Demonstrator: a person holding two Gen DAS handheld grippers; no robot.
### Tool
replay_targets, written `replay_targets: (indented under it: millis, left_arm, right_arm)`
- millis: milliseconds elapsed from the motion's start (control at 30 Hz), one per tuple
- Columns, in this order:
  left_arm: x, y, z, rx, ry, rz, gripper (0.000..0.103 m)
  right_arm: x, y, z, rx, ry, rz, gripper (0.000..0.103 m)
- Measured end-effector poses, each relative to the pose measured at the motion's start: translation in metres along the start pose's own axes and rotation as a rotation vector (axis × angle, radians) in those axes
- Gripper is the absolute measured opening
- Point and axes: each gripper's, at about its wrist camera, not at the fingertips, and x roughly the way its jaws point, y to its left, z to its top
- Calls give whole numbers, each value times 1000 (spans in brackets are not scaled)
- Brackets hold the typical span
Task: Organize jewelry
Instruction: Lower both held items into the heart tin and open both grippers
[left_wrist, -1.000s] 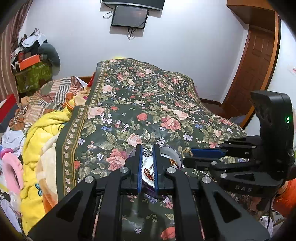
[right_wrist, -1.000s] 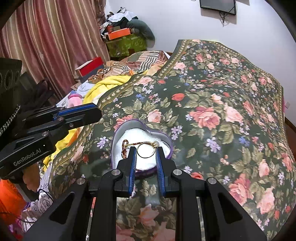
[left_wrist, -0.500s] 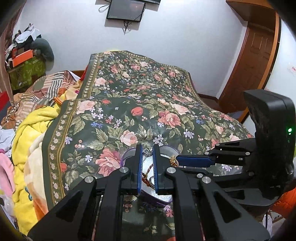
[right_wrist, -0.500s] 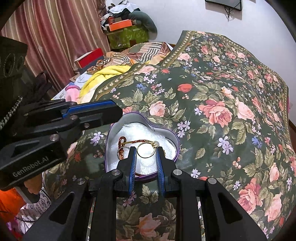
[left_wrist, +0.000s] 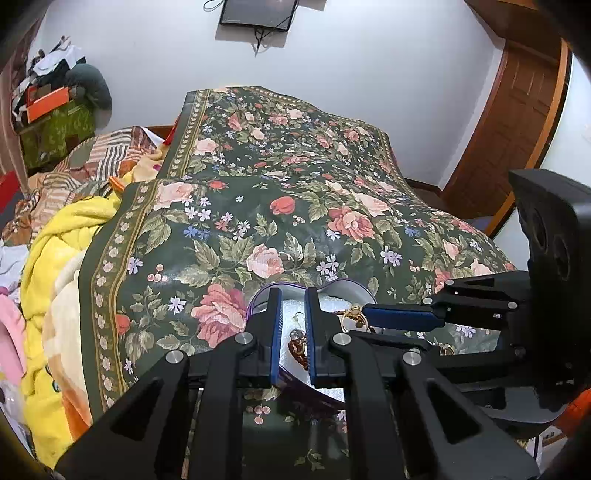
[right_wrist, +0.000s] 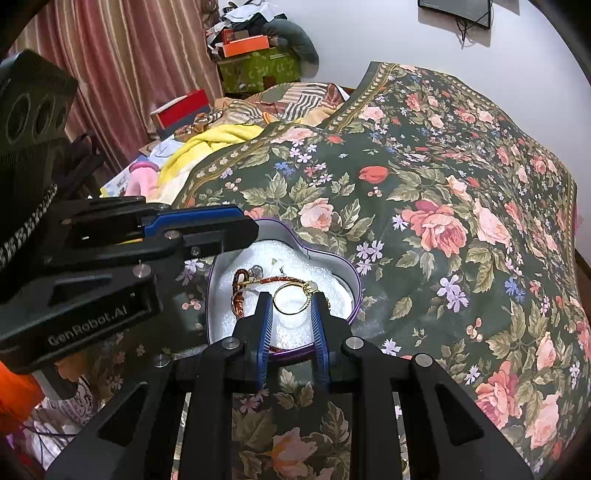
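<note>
Heart-shaped tin (right_wrist: 355, 280), purple rim, white padded lining; rests on the bed, near its front edge, on a dark green floral bedspread (right_wrist: 436, 192).

Contents of tin: one gold ring (right_wrist: 291, 299) with a pale stone, standing on edge; one braided red-brown cord bracelet (right_wrist: 240, 291) with a gold fitting, lying across the lining behind and left of the ring; one small hook earring (right_wrist: 275, 263) toward the back. In the left wrist view the cord (left_wrist: 297, 349) shows between the fingers and a gold piece (left_wrist: 351, 317) lies to the right.

Right gripper (right_wrist: 291, 314): jaws narrowly parted, set on either side of the ring, blue pads close against its outer edges; whether they actually pinch it cannot be told.

Left gripper (left_wrist: 291, 332): jaws at a narrow gap over the tin's left lobe, nothing between the pads; the cord lies below them.

Writing: "GenRobot.AI" in grey letters on the side of the left gripper body (right_wrist: 86, 325), legible in the right wrist view. No other text readable.

Surroundings: yellow blanket (left_wrist: 55, 251) and striped bedding beside the bedspread; wall-mounted screen (left_wrist: 258, 13); wooden door (left_wrist: 517, 122); orange box (right_wrist: 245, 43) on a green carton; striped curtain (right_wrist: 122, 66).
</note>
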Motion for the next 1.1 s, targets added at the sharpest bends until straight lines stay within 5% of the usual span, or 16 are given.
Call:
replay_targets:
  millis: [733,900,1100]
  left_arm:
    - [-45,-35,-1,60,-36,12,9]
    - [-51,-57,-6,93,-32,10,26]
    - [-48,-84,-13,132,-10,-5,30]
  right_arm:
    - [-74,-19,-14,52,-115,-86,24]
    - [-94,-33,-26,91,-134,-109,25]
    - [-111,-49,-44,127,-133,-136,26]
